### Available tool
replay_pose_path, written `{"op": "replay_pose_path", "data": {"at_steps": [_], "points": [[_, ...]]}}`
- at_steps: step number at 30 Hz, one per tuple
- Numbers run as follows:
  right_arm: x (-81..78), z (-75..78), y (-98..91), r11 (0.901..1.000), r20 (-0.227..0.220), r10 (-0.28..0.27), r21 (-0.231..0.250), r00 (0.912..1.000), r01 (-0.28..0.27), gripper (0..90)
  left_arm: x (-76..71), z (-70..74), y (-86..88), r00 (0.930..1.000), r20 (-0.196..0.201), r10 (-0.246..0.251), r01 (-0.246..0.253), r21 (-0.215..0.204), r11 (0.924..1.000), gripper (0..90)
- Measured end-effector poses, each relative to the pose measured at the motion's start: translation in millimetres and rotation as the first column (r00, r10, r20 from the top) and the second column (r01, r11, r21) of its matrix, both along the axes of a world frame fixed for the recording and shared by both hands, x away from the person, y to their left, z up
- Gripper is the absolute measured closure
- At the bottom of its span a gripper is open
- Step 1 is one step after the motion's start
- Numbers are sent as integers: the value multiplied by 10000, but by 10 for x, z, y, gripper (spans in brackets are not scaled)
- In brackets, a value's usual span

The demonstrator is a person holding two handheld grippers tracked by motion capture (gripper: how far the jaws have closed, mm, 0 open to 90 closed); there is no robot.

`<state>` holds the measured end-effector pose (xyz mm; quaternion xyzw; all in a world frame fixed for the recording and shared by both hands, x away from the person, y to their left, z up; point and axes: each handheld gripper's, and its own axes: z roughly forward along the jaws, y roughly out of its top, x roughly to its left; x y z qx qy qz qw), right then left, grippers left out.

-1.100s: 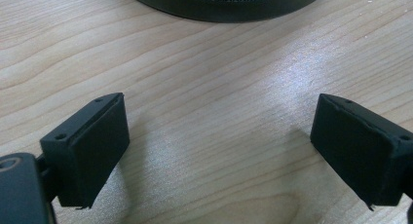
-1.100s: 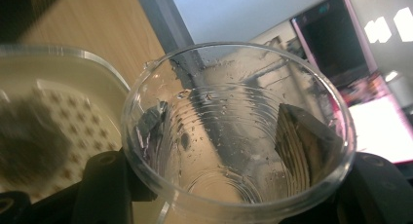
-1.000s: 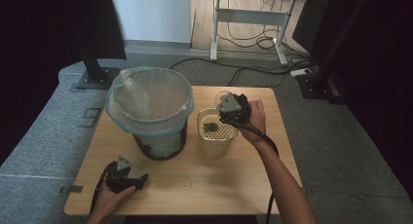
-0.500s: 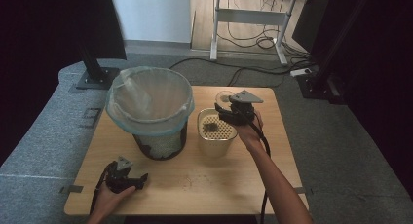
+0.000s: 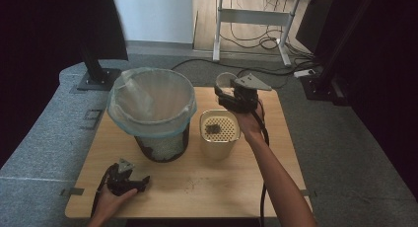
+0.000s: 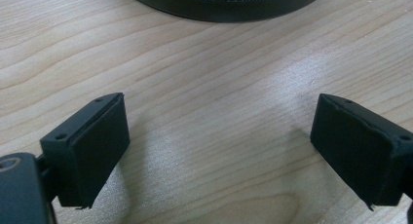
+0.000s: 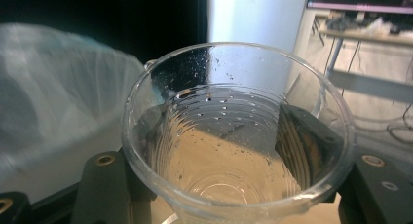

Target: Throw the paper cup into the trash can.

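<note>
Right gripper point(image 5: 231, 96) is raised above the far right part of the bench point(image 5: 197, 187), closed on a clear plastic cup point(image 5: 226, 82). In the right gripper view the cup point(image 7: 238, 136) sits between the two jaws, mouth toward the camera, with dark specks clinging to its inner wall. The cup is held just beyond and above a cream-coloured container point(image 5: 220, 134) with a perforated top; a patch of dark material lies on that top.

Bin point(image 5: 153, 113): black mesh, lined with a pale translucent bag, standing on the left half of the bench, just beside the container.

Left gripper point(image 5: 129, 180) rests on the near left corner of the bench, held by the left hand point(image 5: 111, 202). Jaws wide apart, nothing between them. In the left gripper view the bare wood lies between the pads and the base of the bin point(image 6: 219, 2) is at the top edge.
</note>
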<state>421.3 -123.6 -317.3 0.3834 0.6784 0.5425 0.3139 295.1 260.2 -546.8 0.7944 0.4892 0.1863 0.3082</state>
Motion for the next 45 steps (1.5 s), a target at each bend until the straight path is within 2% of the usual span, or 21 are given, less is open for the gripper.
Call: {"op": "replay_pose_path", "data": {"at_steps": [2,5,6,7,8,9,12,14,19,20,23,26,30,35,36,39,40,42,43,44,45], "points": [[-13,186,116,9994,297,222,244,9993,-230,377,1,0,0,10000,3,-5,5,2,10000,66],[-27,310,222,9984,481,474,291,9977,-488,376,1,0,1,10000,2,-10,10,9,10000,66],[-44,434,355,9964,643,765,308,9950,-786,374,1,0,1,10000,6,-4,4,5,10000,66],[-44,434,355,9964,643,765,308,9950,-786,374,1,0,1,10000,2,-7,7,3,10000,66],[-61,551,516,9946,867,998,206,9912,-1019,371,2,-1,-2,10000,-8,-3,3,-13,10000,62],[-61,551,516,9946,867,998,206,9912,-1019,371,7,-1,-5,10000,-18,-2,2,2,10000,62],[-33,681,811,9880,1121,1480,280,9826,-1520,362,11,-2,-13,10000,-23,37,-37,-3,10000,57],[14,703,1010,9800,932,1912,373,9771,-1954,342,11,-1,-11,10000,-10,37,-37,12,10000,57],[200,637,1414,9498,-313,3106,485,9500,-3090,149,6,-1,-10,10000,-19,7,-7,-3,10000,59],[232,607,1480,9496,-572,3128,406,9481,-3108,126,6,-1,-10,10000,-18,3,-3,-2,10000,58],[242,579,1497,9453,-702,3260,372,9428,-3241,96,5,-1,-8,10000,-6,-16,16,21,10000,59],[211,540,1434,9506,-579,3104,139,9488,-3101,85,5,-1,-8,10000,-9,-20,20,18,10000,59],[142,512,1223,9572,-435,2884,374,9565,-2870,95,4,-2,-10,10000,-14,-11,11,1,10000,59],[11,446,841,9592,80,2722,771,9622,-2720,136,2,-2,-10,10000,-11,2,-2,-4,10000,59],[-46,362,667,9638,198,2566,692,9663,-2573,143,2,-1,-10,10000,-14,-3,3,-4,10000,59],[-99,263,515,9675,305,2468,482,9686,-2481,153,3,-1,-9,10000,-3,-10,10,7,10000,59],[-157,147,364,9694,342,2403,437,9701,-2416,168,3,-2,-9,10000,3,-8,8,9,10000,59],[-178,101,309,9700,328,2379,433,9707,-2392,176,2,-1,-9,10000,-12,-15,15,16,10000,59],[-205,33,239,9709,332,2346,414,9715,-2358,180,2,-2,-9,10000,-3,-14,14,13,10000,59],[-267,-133,100,9737,251,2253,304,9740,-2260,187,2,-2,-9,10000,-6,-17,17,14,10000,59],[-267,-133,100,9737,251,2253,304,9740,-2260,187,2,-2,-9,10000,-6,-18,18,19,10000,59]]}}
